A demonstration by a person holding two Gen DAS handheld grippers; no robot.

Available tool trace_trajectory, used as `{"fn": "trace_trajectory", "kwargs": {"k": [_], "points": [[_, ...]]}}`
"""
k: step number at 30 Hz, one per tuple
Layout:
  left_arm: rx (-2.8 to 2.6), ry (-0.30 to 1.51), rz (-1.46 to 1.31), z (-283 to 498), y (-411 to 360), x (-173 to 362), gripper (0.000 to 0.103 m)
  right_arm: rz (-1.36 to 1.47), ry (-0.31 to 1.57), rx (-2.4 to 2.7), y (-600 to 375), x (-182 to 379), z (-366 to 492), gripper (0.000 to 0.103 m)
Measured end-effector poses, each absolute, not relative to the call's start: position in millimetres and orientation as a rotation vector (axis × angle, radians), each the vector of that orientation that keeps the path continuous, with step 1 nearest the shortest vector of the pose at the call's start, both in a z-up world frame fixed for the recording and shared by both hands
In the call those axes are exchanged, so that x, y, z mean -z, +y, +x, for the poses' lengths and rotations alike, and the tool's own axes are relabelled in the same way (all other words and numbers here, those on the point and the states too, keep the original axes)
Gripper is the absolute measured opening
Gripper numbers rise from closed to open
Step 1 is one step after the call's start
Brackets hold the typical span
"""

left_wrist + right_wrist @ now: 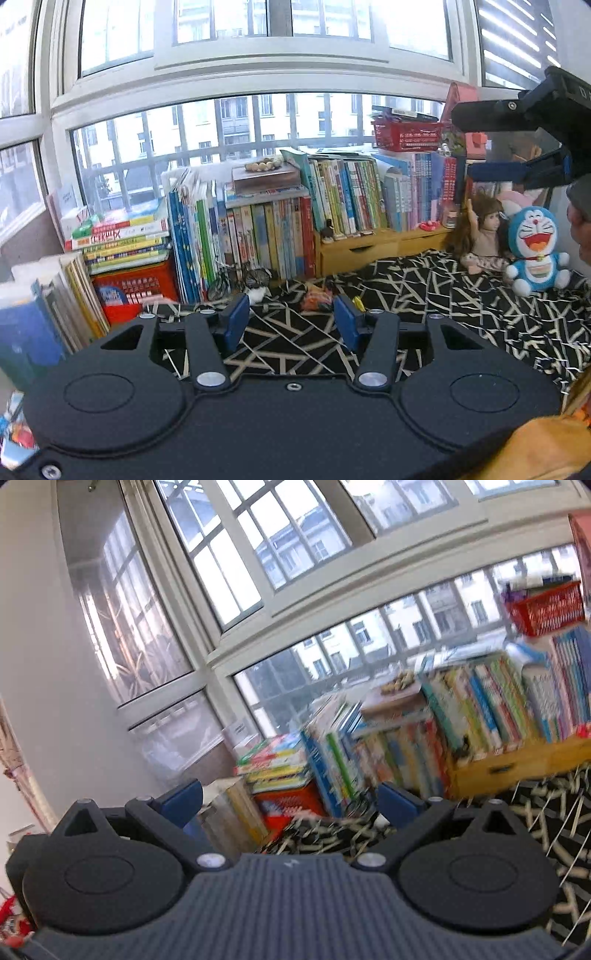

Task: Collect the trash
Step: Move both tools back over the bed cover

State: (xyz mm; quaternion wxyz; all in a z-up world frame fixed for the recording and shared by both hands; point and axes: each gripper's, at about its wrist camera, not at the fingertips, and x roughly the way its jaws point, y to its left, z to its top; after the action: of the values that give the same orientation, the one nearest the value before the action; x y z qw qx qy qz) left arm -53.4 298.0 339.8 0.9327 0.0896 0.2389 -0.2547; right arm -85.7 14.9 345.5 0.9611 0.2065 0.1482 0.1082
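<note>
In the left wrist view my left gripper (291, 319) hangs above a black cloth with pale stripes (424, 295). It is open, with nothing between its blue pads (236, 321). Just beyond the fingertips lie a crumpled orange wrapper (316, 298), a white wad of tissue (257, 293) and a small yellow wrapper (357, 302). My right gripper (463, 146) shows at the upper right, raised and open. In the blurred right wrist view the right gripper (291, 801) is open and holds nothing. It points at stacked books (332, 753) and the cloth's edge (332, 834).
Rows of books (258, 236) and a red crate (133, 291) line the window side. A red basket (406, 134) sits on books above a wooden drawer unit (369, 249). A doll (484, 236) and a blue plush cat (535, 247) sit at the right. A person's head (580, 218) shows at the right edge.
</note>
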Motion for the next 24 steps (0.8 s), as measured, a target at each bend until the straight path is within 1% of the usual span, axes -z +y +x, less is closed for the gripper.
{"fn": "trace_trajectory", "kwargs": {"k": [4,8,10,12,16,19,21,24], "points": [[0.5,0.504,0.184,-27.6,281.0,-335.8,0.049,0.38,0.308,-0.181,-0.9,-343.6,-60.6,0.103],[0.476,0.523,0.187,-0.1,264.5,-321.0,0.052,0.305,0.332,-0.136,-12.9,-331.8,-38.8,0.103],[0.458,0.556,0.177,17.9,255.1,-307.4,0.053,0.258,0.368,-0.096,-17.7,-317.0,-25.4,0.103],[0.452,0.601,0.159,36.2,246.7,-292.0,0.057,0.22,0.417,-0.051,-23.4,-295.4,-11.1,0.103],[0.445,0.683,0.15,65.8,231.2,-258.6,0.06,0.173,0.584,0.021,-37.3,-243.0,21.0,0.103],[0.439,0.731,0.155,86.9,217.6,-234.8,0.067,0.154,0.643,0.036,-47.5,-207.9,38.6,0.103],[0.443,0.763,0.159,100.1,207.7,-218.7,0.074,0.137,0.667,0.043,-53.9,-185.8,50.6,0.103],[0.461,0.795,0.163,118.4,193.5,-196.7,0.081,0.111,0.666,0.048,-58.0,-155.0,64.6,0.103]]}}
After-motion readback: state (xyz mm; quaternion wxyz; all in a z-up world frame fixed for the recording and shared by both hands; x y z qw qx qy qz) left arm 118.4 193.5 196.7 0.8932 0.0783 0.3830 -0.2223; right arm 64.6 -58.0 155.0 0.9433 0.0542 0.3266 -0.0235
